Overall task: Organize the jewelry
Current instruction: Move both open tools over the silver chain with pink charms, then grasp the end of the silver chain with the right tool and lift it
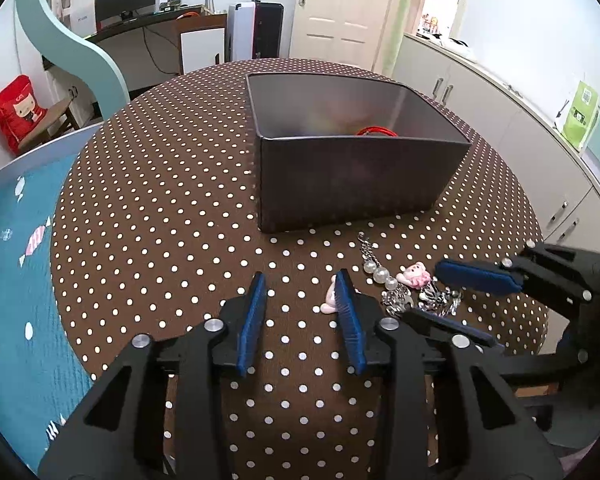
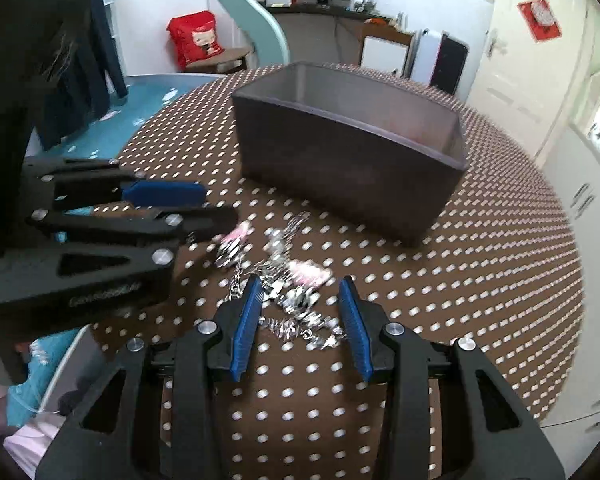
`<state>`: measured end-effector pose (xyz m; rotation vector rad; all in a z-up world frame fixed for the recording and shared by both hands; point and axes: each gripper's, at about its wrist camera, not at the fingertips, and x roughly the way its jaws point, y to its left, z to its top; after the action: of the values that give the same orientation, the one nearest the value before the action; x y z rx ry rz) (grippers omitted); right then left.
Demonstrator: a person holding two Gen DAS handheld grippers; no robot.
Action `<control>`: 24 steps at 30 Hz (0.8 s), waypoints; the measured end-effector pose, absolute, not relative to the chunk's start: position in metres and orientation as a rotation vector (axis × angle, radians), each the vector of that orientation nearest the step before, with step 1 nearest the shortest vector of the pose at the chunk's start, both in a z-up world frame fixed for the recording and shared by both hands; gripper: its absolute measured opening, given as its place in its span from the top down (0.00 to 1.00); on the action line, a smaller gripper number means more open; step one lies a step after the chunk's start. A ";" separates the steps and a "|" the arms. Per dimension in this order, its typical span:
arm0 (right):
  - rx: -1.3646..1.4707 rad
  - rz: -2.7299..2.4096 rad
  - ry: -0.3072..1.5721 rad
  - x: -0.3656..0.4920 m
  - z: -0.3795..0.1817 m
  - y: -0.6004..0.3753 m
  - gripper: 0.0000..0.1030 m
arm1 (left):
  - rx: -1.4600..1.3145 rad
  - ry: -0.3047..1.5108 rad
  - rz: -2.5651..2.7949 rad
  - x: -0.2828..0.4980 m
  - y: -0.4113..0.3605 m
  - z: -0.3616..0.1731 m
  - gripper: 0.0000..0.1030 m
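A round table [image 1: 148, 184] with a brown cloth and white dots carries a dark box [image 1: 360, 184] with open top. Inside the box, near its front wall, a red ring-like piece [image 1: 376, 131] is partly seen; the rest of the inside is not clear.

The jewelry pile [image 1: 404, 284] lies on the cloth in front of the box, near but apart from it. In the pile I can see a chain with 3 white pearls [image 1: 380, 276], a pink charm [image 1: 416, 276], and shiny silver pieces [image 1: 436, 300]. Another pale pink charm [image 1: 332, 300] lies just beside the right finger of the left gripper [image 1: 300, 316], partly hidden behind it.

The left gripper stands wide, with only the dotted cloth between its 2 blue pads, and it holds nothing. It is to the left of the pile.

The right gripper [image 2: 300, 320] is also wide. Its 2 fingers stand on both sides of the silver pieces [image 2: 296, 312], so the jewelry is between them, but the pads do not close on it. The right wrist view is blurred, so I cannot tell if the pads touch the chain.
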<state>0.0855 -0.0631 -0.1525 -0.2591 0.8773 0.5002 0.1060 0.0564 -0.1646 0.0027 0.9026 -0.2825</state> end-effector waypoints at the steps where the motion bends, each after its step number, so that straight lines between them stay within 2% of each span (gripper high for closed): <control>1: -0.258 0.503 0.875 0.083 -0.153 -0.065 0.64 | 0.003 0.903 -0.284 0.106 0.057 -0.164 0.65; 14: -0.218 0.427 0.887 0.066 -0.153 -0.115 0.65 | 0.012 0.898 -0.283 0.107 0.055 -0.164 0.64; 18: -0.195 0.405 0.887 0.066 -0.154 -0.129 0.65 | 0.022 0.897 -0.288 0.107 0.050 -0.164 0.59; 24: -0.189 0.372 0.887 0.068 -0.154 -0.136 0.64 | 0.017 0.900 -0.293 0.108 0.050 -0.165 0.59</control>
<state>0.0683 -0.1363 -0.1537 -0.1885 0.8867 0.3718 0.1077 0.0496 -0.1648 0.0172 0.8997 -0.2927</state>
